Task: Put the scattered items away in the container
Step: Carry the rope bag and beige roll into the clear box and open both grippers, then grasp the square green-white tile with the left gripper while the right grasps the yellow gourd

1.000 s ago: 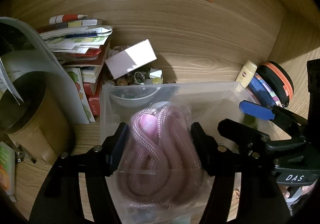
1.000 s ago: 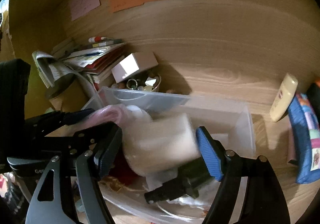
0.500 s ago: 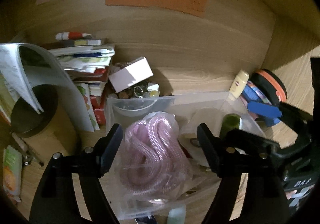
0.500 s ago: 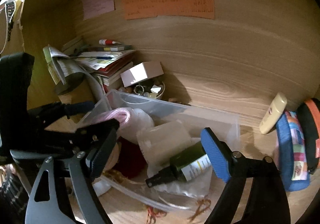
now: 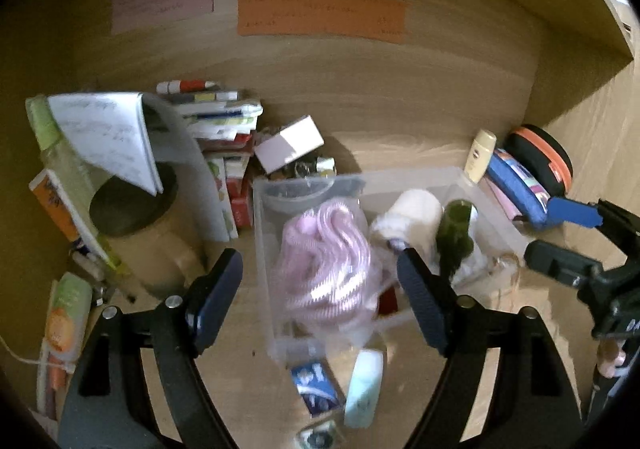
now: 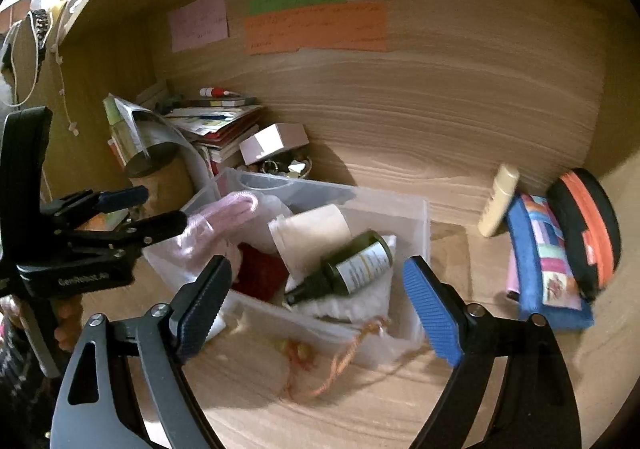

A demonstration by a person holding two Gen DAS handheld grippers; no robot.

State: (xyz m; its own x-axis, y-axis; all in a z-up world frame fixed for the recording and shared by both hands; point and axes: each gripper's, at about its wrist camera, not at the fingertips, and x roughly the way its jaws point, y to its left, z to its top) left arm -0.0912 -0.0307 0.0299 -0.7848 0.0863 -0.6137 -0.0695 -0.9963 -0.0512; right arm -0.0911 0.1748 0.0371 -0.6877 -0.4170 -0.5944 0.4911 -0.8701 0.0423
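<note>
A clear plastic bin (image 5: 264, 233) (image 6: 420, 217) stands on the wooden desk. In it lie a bagged pink rope (image 5: 324, 261) (image 6: 216, 217), a white roll (image 5: 412, 217) (image 6: 312, 233), a dark green bottle (image 5: 454, 237) (image 6: 352, 265) and something red (image 6: 260, 269). My left gripper (image 5: 320, 301) is open and empty, above the bin's near side. My right gripper (image 6: 316, 305) is open and empty, in front of the bin. A blue packet (image 5: 316, 389) and a pale blue tube (image 5: 364, 389) lie on the desk before the bin.
Books and papers (image 5: 216, 121), a white box (image 5: 288, 145) and a brown canister (image 5: 136, 217) crowd the back left. A cream tube (image 6: 498, 205), a blue pouch (image 6: 548, 265) and a black and orange case (image 6: 588, 225) lie at the right. Orange string (image 6: 340, 361) trails on the desk.
Both grippers opened, let go of the pink rope and the white roll into the bin, and pulled back and up. The bin and more of the desk now show.
</note>
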